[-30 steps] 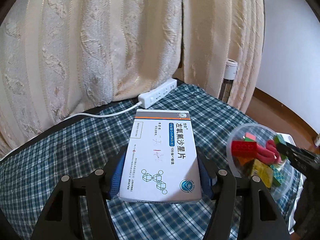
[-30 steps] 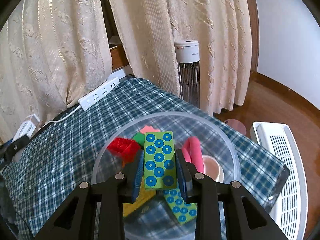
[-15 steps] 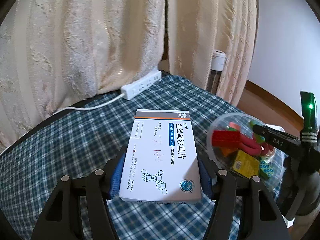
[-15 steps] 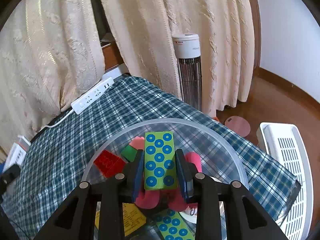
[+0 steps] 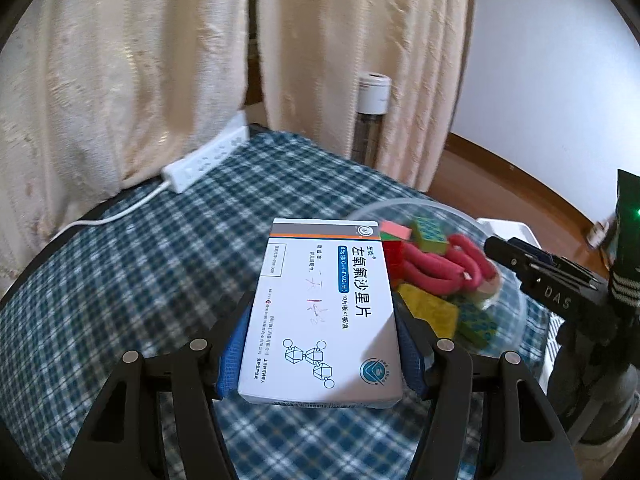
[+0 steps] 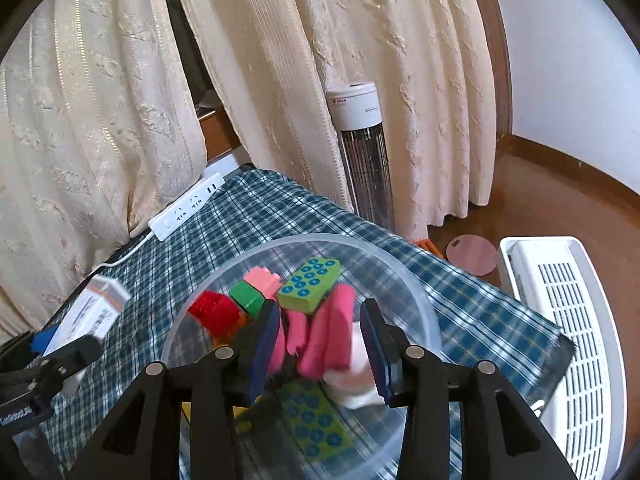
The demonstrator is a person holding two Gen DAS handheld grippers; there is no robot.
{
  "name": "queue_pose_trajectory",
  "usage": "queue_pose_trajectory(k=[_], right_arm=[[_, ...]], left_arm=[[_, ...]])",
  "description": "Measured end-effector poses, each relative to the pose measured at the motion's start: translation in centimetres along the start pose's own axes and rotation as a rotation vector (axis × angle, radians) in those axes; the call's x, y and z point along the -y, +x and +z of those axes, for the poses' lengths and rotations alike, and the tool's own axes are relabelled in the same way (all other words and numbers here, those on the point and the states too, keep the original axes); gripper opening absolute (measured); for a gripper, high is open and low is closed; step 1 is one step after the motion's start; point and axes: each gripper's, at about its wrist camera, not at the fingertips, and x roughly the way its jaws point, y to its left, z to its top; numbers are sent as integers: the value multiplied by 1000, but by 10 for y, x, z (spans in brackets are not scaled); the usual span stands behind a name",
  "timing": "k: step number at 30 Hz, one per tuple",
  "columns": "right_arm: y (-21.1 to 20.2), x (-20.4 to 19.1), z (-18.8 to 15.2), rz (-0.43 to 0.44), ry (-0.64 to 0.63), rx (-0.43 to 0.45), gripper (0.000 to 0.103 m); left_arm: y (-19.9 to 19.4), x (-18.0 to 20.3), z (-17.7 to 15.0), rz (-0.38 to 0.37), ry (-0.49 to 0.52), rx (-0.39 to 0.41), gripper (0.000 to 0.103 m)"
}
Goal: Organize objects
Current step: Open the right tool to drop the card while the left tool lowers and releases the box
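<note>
My left gripper (image 5: 320,344) is shut on a white medicine box (image 5: 324,316) with blue print, held above the checked tablecloth beside the clear plastic bowl (image 5: 516,312). My right gripper (image 6: 324,344) hangs over the bowl (image 6: 416,292) and its jaws are opening, nothing pressed between the pads. The green block with blue dots (image 6: 310,285) lies free in the bowl on the pink pieces (image 6: 332,328). A red brick (image 6: 214,310), a small green block (image 6: 247,297) and a second dotted block (image 6: 316,424) are in the bowl too. In the right wrist view the box (image 6: 86,312) shows at the left.
A white power strip (image 5: 204,160) with its cable lies at the table's back edge under cream curtains. A tower heater (image 6: 362,152) stands on the floor behind the table. A white slotted basket (image 6: 560,320) sits on the floor to the right.
My right gripper let go of the green dotted block, which dropped into the bowl and lies tilted. My left gripper carried the box to the right, up to the bowl's rim.
</note>
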Motion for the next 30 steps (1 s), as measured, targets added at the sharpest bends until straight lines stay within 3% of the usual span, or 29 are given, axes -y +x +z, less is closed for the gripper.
queue_pose_trajectory(k=[9, 14, 24, 30], right_arm=[[-21, 20, -7, 6, 15, 41, 45], [-21, 35, -9, 12, 47, 41, 45], [-18, 49, -11, 40, 73, 36, 45], [-16, 50, -13, 43, 77, 30, 45]], left_arm=[[21, 47, 3, -91, 65, -37, 65], [35, 70, 4, -106, 103, -55, 65], [75, 76, 15, -85, 75, -86, 64], [80, 77, 18, -119, 63, -93, 66]])
